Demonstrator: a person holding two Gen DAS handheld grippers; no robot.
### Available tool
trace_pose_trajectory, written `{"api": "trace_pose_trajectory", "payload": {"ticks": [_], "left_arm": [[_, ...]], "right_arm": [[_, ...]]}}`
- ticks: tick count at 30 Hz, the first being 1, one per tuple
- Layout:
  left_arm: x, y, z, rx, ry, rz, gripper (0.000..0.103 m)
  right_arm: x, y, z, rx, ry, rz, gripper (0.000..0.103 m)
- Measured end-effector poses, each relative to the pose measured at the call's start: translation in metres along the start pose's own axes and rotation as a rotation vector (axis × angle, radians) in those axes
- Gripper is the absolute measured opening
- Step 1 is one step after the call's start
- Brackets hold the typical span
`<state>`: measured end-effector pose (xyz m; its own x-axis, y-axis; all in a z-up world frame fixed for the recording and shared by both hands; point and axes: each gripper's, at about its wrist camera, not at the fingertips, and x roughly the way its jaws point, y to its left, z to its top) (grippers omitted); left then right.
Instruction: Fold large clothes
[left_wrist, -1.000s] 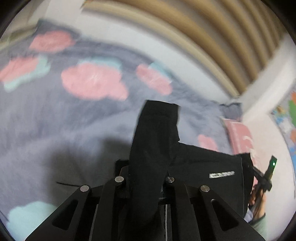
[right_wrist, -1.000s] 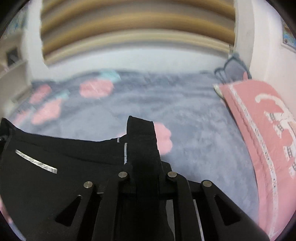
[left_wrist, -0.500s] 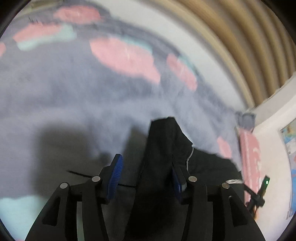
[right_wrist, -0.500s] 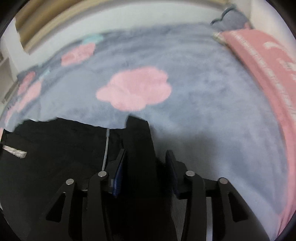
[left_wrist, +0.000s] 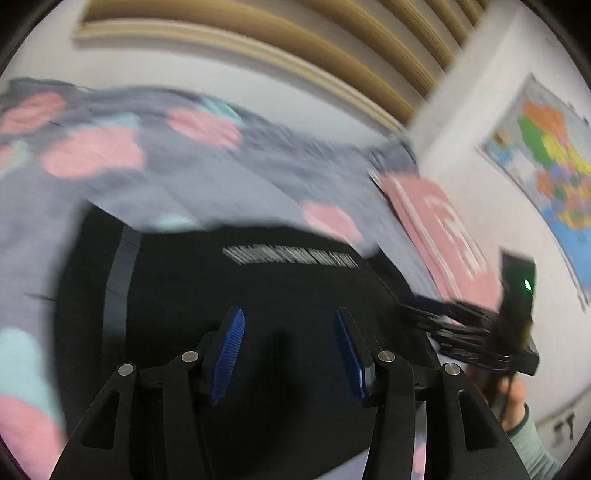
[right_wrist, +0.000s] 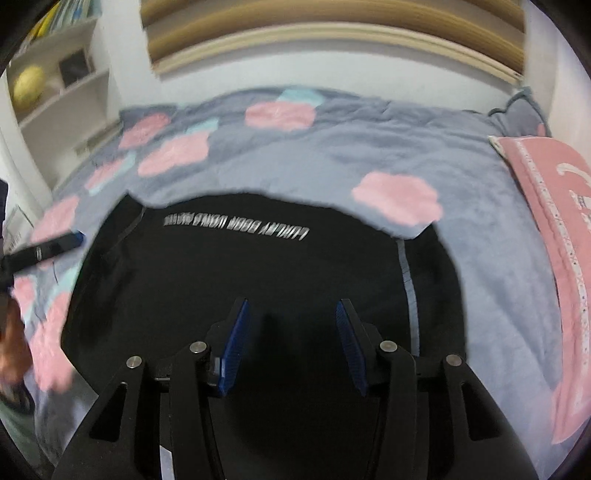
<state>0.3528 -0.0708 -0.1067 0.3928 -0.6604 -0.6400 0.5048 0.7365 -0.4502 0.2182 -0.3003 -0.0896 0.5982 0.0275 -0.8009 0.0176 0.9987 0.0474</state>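
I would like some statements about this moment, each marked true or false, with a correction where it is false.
1. The black garment lies on a grey blanket with pink cloud shapes. True.
2. The left tongs are shut on a fold of the garment. False: their blue pads stand apart with no cloth between them.
3. The right tongs are open. True.
4. The garment carries a line of pale lettering. True.
5. A pink pillow lies on top of the garment. False: it lies beside it, at the blanket's right edge.
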Motion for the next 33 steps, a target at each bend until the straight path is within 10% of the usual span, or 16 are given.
{"api": "trace_pose_trajectory", "payload": {"ticks": [7,18,25,33], "left_arm": [[0.088,0.012,-0.032,-0.06,0.14,0.116,0.051],[0.062,-0.015,0.006,-0.035,0.045,0.108,0.053],[0.136,0.04,0.026,-0.228,0.211,0.111,0.056],[0.107,0.003,0.013,-0.087,0.163,0.192,0.056]], "right_arm": [[0.062,0.004,-0.028,-0.026,0.102,-0.039,0.052],[0.032,-0.014,0.022,-0.003,-0.004,-0.04,0.052],[0.12,-0.044,0.035,0.113,0.197,0.034,0.054],[0.081,-0.036,0.025,0.095,0.117,0.008,0.054]]}}
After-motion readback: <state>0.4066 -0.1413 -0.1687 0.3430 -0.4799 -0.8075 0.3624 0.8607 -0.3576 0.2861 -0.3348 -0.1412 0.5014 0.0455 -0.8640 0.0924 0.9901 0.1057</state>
